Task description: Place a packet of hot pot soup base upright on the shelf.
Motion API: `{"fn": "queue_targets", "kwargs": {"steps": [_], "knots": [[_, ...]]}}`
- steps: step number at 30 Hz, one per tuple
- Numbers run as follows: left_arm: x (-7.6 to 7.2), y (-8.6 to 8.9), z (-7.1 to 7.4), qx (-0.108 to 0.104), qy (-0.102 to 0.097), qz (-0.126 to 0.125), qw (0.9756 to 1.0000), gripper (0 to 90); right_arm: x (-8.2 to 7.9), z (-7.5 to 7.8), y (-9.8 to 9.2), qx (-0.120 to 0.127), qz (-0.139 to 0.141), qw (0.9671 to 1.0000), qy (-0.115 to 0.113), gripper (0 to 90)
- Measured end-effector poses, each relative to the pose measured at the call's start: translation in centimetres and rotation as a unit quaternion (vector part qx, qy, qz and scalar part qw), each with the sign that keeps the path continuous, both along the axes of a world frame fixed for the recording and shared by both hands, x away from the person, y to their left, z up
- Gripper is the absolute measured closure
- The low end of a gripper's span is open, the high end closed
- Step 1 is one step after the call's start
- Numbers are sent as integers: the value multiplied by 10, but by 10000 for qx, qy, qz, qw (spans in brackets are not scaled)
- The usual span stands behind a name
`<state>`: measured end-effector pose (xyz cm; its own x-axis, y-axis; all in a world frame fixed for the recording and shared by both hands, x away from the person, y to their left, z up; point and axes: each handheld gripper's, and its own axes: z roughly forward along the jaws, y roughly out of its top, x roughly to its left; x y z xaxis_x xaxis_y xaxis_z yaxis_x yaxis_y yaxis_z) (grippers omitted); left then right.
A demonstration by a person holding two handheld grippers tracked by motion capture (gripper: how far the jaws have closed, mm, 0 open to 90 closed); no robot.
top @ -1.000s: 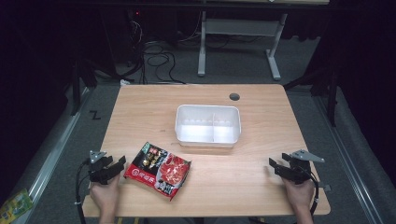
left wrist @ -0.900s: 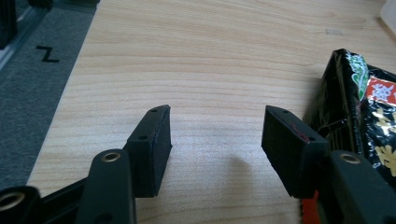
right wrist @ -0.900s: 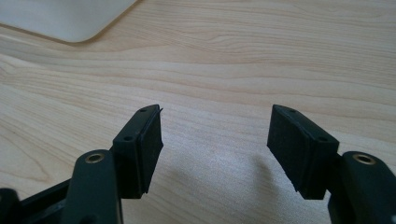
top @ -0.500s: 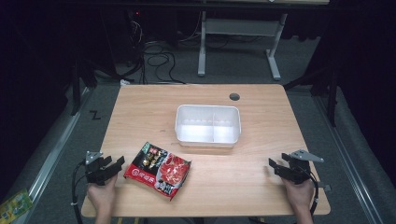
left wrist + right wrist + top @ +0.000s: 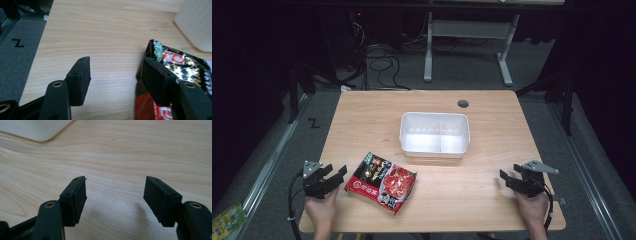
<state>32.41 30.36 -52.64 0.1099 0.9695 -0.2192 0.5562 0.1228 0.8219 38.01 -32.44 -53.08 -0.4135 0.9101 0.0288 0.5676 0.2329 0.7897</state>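
Note:
A red and black noodle packet [image 5: 382, 181] lies flat on the wooden table [image 5: 362, 120], in front of a white two-compartment container [image 5: 434, 132]. My left gripper [image 5: 339, 175] rests at the table's front left corner, open, just left of the packet. In the left gripper view the packet [image 5: 185, 65] lies behind the right jaw, and nothing sits between the jaws [image 5: 115, 72]. My right gripper [image 5: 506, 178] is open at the front right, over bare wood [image 5: 115, 190]. The container's corner [image 5: 37, 130] shows at upper left of the right gripper view.
A round cable hole [image 5: 463, 104] sits near the table's far edge. Grey carpet with a "Z" mark [image 5: 314, 123] lies left of the table. Cables and a desk frame [image 5: 462, 35] stand beyond it. A green packet [image 5: 227, 220] lies on the floor at lower left.
My left gripper has shifted slightly toward the near left corner. The packet, the container and the right gripper have not moved.

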Motion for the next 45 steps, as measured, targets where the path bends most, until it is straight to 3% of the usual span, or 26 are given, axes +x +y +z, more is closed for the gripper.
{"fn": "queue_targets", "kwargs": {"steps": [6, 11, 19, 30, 42, 45], "knots": [[1, -7, 2, -28, 94, -244, 9997, 410, 0, 0, 0, 11, -16, 10000, 26, 348], [2, -13, 1, 82, 196, -327, 9992, 406, 0, 0, 0, 6, -7, 10000, 37, 346], [3, -18, -4, 52, 380, -486, 9981, 419, 1, 0, 1, -36, 29, 10000, 44, 343], [5, -27, -12, 17, 537, -726, 9959, 492, 1, 0, 2, -63, 26, 10000, 73, 344], [12, -34, -19, 66, 788, -787, 9938, 529, 1, 0, 1, -57, 31, 10000, 64, 341], [12, -33, -21, -58, 831, -837, 9930, 563, 1, 0, 1, -67, 15, 9999, 77, 341]]}}
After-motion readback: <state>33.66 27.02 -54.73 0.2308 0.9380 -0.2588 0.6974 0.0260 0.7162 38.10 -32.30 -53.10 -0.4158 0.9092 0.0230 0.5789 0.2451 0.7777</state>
